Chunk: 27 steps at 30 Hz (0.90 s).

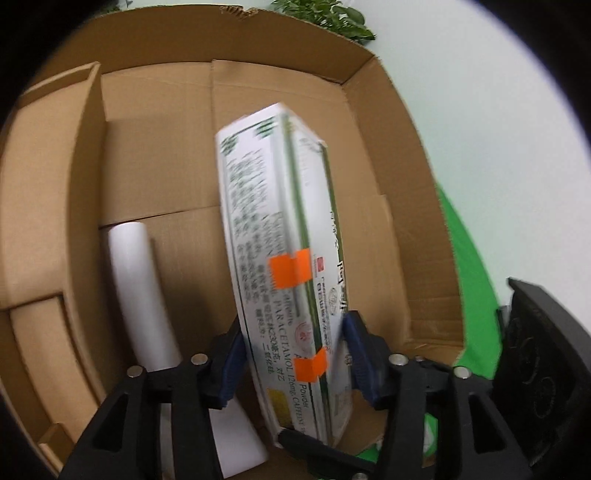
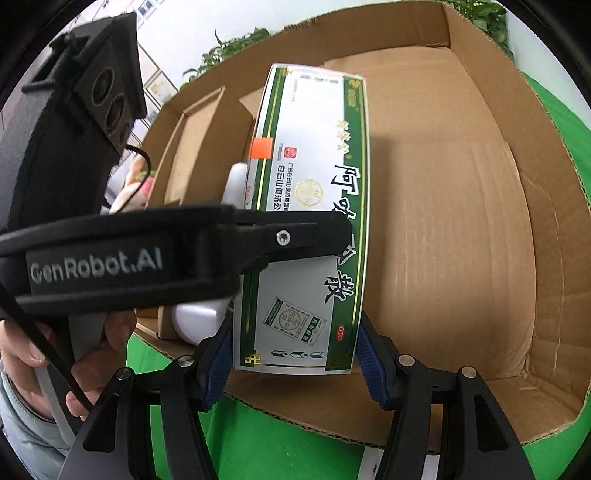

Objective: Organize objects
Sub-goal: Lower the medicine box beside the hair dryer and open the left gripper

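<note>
Right wrist view: "GenRobot.AI" on left gripper (image 2: 332,229); medicine box (image 2: 310,221) marked "OTC".

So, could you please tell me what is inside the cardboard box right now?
Inside the cardboard box are a green-and-white medicine carton, a white cylinder and a cardboard divider. The floor beneath the carton is hidden.

Pale wall (image 1: 480,92) ahead; leafy plant (image 1: 325,16) against it; green cloth (image 1: 469,280) underneath; framed papers (image 2: 157,86) on far wall.
</note>
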Each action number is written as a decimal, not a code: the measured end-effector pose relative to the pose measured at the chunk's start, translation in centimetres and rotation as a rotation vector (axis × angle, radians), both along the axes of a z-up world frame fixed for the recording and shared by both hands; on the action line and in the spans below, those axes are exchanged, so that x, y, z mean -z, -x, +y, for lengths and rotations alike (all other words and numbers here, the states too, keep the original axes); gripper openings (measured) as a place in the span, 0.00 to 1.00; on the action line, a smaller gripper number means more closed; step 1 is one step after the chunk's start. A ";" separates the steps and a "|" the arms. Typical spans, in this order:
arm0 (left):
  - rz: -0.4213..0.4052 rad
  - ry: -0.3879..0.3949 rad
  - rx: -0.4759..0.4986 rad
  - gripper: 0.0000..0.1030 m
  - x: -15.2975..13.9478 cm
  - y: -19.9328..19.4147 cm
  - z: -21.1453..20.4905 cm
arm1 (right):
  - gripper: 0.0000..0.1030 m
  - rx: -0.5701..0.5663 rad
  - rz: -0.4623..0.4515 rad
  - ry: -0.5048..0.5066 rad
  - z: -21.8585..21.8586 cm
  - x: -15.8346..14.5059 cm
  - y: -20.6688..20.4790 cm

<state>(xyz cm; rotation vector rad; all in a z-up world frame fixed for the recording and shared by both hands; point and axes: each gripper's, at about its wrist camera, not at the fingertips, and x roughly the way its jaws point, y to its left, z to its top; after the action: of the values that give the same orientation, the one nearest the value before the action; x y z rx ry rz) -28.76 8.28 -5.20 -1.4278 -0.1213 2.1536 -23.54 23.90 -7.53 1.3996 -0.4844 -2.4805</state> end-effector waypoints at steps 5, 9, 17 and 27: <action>0.023 0.030 -0.005 0.53 -1.0 0.1 -0.5 | 0.56 -0.010 -0.031 -0.050 -0.5 -0.5 0.6; 0.062 0.075 -0.076 0.53 -1.9 1.4 -2.0 | 0.56 0.001 -0.070 -0.101 -0.7 -0.4 1.3; 0.135 0.011 -0.175 0.53 -3.4 -1.4 -6.2 | 0.60 -0.034 -0.100 -0.157 -2.6 -1.0 2.4; 0.194 -0.001 -0.266 0.53 -2.7 -6.2 -11.5 | 0.63 -0.018 -0.081 -0.054 -1.1 -3.2 2.8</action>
<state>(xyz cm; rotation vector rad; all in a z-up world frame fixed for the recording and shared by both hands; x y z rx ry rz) -22.53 -3.23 -2.47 -1.2523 -0.2520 2.4941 -26.36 22.75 -4.32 1.5232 -0.4216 -2.4476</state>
